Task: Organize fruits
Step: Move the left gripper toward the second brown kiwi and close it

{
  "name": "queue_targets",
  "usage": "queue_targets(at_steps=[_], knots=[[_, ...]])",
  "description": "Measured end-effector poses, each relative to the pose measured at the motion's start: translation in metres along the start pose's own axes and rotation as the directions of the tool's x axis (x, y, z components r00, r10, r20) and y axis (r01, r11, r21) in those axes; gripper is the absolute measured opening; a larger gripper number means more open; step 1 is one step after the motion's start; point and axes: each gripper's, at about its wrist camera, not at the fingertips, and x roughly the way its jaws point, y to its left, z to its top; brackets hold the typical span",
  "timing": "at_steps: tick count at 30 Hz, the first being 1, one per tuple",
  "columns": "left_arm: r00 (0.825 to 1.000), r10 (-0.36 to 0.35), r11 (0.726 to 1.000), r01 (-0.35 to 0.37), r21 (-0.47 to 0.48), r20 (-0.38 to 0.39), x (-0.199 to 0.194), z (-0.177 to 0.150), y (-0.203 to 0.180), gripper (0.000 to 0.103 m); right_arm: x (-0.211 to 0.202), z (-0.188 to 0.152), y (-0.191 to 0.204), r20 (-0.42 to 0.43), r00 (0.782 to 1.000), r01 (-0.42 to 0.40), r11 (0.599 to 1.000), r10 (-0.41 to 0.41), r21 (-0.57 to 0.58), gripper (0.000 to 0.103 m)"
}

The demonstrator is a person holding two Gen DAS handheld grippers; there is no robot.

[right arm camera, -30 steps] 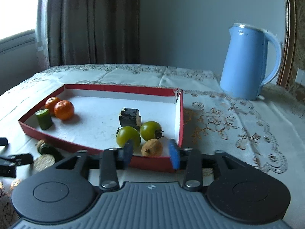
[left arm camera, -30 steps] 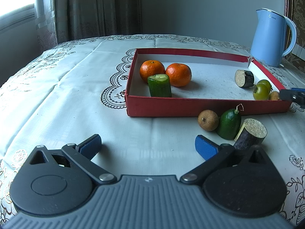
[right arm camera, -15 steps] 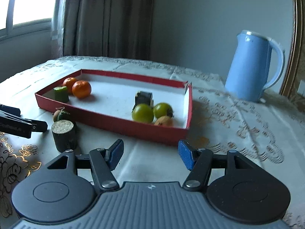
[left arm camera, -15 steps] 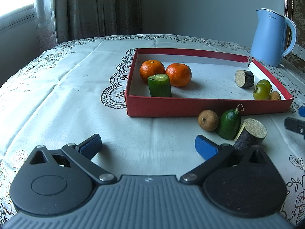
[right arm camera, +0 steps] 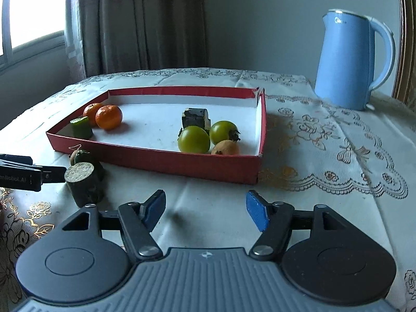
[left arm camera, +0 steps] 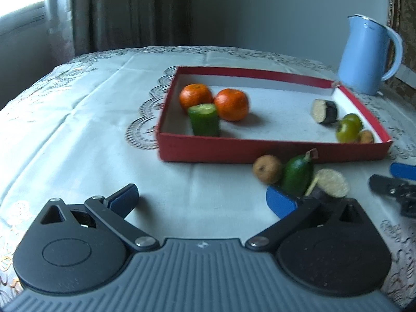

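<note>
A red tray (left arm camera: 273, 150) (right arm camera: 161, 157) holds two oranges (left arm camera: 230, 104) (right arm camera: 108, 117), a cucumber piece (left arm camera: 204, 119), an eggplant piece (left arm camera: 325, 111) (right arm camera: 195, 117), two green tomatoes (right arm camera: 193, 139) and a small brown fruit (right arm camera: 225, 148). In front of the tray lie a brown fruit (left arm camera: 267, 169), a green fruit (left arm camera: 297, 174) and an eggplant stump (left arm camera: 330, 184) (right arm camera: 83, 182). My left gripper (left arm camera: 202, 195) is open and empty, its right finger just before these three. My right gripper (right arm camera: 205, 208) is open and empty, in front of the tray's near wall.
A blue kettle (left arm camera: 366, 57) (right arm camera: 348, 62) stands behind the tray's right corner. A lace-patterned cloth (right arm camera: 338, 156) covers the table. Curtains and a window are at the back left. The right gripper's fingers (left arm camera: 392, 184) show at the left view's right edge.
My left gripper has shifted a little toward the fruits in front of the tray. My right gripper has pulled back from the tray and opened wider.
</note>
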Motion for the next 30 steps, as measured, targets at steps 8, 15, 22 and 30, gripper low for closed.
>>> queue_targets(at_steps=[8,15,22,30], knots=[[1.000,0.020,1.000,-0.020,-0.006,-0.003,0.009,0.007,-0.013,0.103,0.001,0.000,-0.003,-0.007,1.000,-0.003,1.000,0.003,0.021,0.075],[1.000,0.014,0.999,-0.014,-0.041,0.023,0.006,0.009,-0.018,0.103,0.002,0.000,-0.002,-0.015,1.000,-0.005,1.000,0.006,0.018,0.077],[0.999,0.019,0.999,-0.017,-0.034,0.044,0.006,0.012,-0.022,0.101,0.002,0.000,-0.002,-0.015,1.000,-0.002,1.000,0.002,0.020,0.078],[0.998,-0.022,1.000,0.021,0.016,0.064,-0.001,0.008,-0.029,0.083,0.002,-0.001,-0.002,-0.015,1.000,0.003,1.000,-0.003,0.021,0.080]])
